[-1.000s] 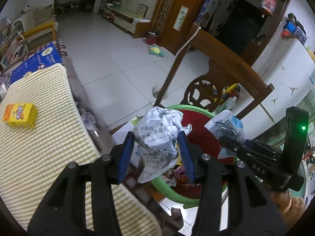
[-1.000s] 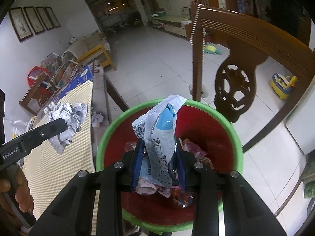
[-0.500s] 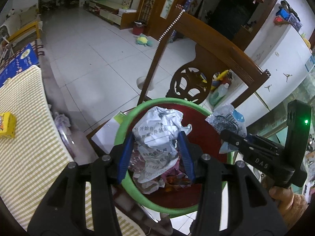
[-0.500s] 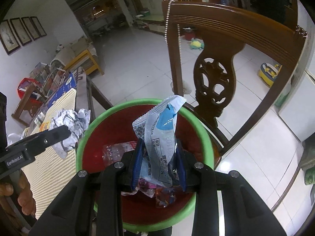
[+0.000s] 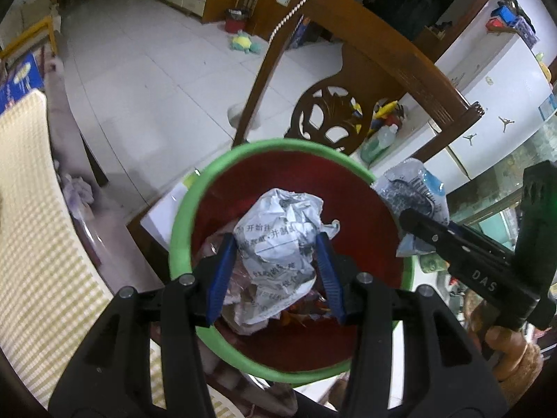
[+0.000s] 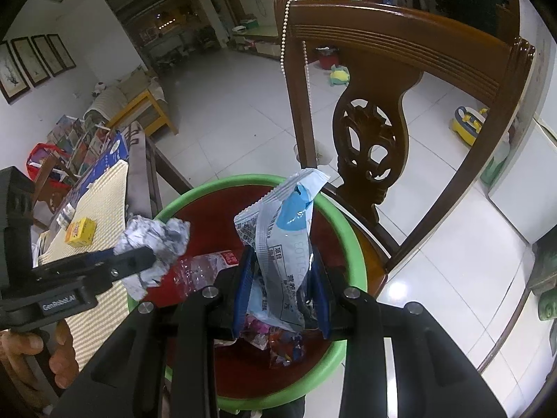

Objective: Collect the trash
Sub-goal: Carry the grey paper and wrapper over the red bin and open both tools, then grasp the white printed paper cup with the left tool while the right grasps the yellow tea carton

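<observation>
Two hand-held grippers hover over a green-rimmed red bin (image 5: 181, 230) standing on a wooden chair (image 6: 376, 129). The left hand-held gripper (image 5: 275, 261) pinches a crumpled ball of printed paper (image 5: 278, 240) between its blue pads, above the bin's centre. The paper looks feather-light and springy and is likely to flatten under firm pressure, so a light squeeze across its bulk seems right. The right hand-held gripper (image 6: 280, 289), jaws narrow, clamps the lower part of a white and blue plastic wrapper (image 6: 282, 244) standing upright toward the bin's 2 o'clock side. The wrapper looks thin, limp and slippery. A yellow box (image 6: 80, 231) sits on the checked worktop (image 5: 31, 244) at 9 o'clock.
</observation>
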Tool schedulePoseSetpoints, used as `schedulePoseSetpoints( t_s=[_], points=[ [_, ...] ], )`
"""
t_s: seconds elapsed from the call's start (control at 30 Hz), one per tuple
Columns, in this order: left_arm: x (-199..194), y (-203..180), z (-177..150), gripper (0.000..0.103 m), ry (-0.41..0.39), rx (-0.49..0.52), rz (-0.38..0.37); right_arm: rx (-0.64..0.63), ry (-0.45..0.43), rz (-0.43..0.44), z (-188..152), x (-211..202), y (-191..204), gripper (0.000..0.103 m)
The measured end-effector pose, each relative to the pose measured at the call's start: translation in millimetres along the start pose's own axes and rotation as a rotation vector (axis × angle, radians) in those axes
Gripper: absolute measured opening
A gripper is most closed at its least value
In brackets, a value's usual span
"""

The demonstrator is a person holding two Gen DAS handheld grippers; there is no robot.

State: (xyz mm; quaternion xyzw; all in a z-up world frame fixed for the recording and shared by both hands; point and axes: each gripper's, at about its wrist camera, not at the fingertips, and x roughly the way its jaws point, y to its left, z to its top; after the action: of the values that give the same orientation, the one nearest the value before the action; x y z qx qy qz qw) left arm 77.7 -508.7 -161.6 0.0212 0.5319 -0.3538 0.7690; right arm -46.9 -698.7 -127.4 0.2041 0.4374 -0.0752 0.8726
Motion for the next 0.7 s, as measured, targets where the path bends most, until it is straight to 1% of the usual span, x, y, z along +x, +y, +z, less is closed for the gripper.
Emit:
schedulePoseSetpoints(
  t_s=[0.03, 0.1, 0.13, 0.17, 0.2, 0.23, 0.27, 0.37, 0.5, 0.6, 0.7],
  points=[
    [3, 1, 0, 0.046, 0.016, -0.006, -0.012, -0.001, 0.0, -0.001, 0, 0, 0, 0.031],
    [5, 1, -2, 0.052, 0.023, -0.017, -0.013, -0.002, 0.004, -0.001, 1, 2, 2, 0.031],
    [3, 2, -3, 0.057, 0.013, -0.029, -0.015, -0.003, 0.006, -0.002, 0, 3, 3, 0.033],
    [1, 5, -3, 0.064, 0.003, -0.039, -0.017, -0.003, 0.007, -0.002, 0, 3, 3, 0.04],
    [-3, 8, -3, 0.066, -0.012, -0.054, -0.02, -0.003, 0.008, 0.0, 0, 4, 4, 0.044],
    [-7, 12, -4, 0.069, -0.021, -0.065, -0.019, -0.002, 0.006, -0.001, 0, 4, 5, 0.054],
    [-10, 15, -4, 0.07, -0.031, -0.075, -0.018, 0.001, 0.003, -0.001, 1, 4, 6, 0.062],
    [-24, 30, -7, 0.074, -0.066, -0.104, 0.003, 0.012, -0.01, 0.003, 2, 4, 11, 0.073],
    [-45, 56, -14, 0.075, -0.108, -0.157, 0.042, -0.003, -0.013, 0.006, 4, 6, 25, 0.073],
    [-68, 85, -25, 0.075, -0.147, -0.206, 0.094, -0.057, -0.007, 0.014, 6, 13, 48, 0.074],
    [-89, 112, -37, 0.076, -0.18, -0.256, 0.141, -0.143, 0.01, 0.051, 9, 25, 87, 0.076]
  ],
)
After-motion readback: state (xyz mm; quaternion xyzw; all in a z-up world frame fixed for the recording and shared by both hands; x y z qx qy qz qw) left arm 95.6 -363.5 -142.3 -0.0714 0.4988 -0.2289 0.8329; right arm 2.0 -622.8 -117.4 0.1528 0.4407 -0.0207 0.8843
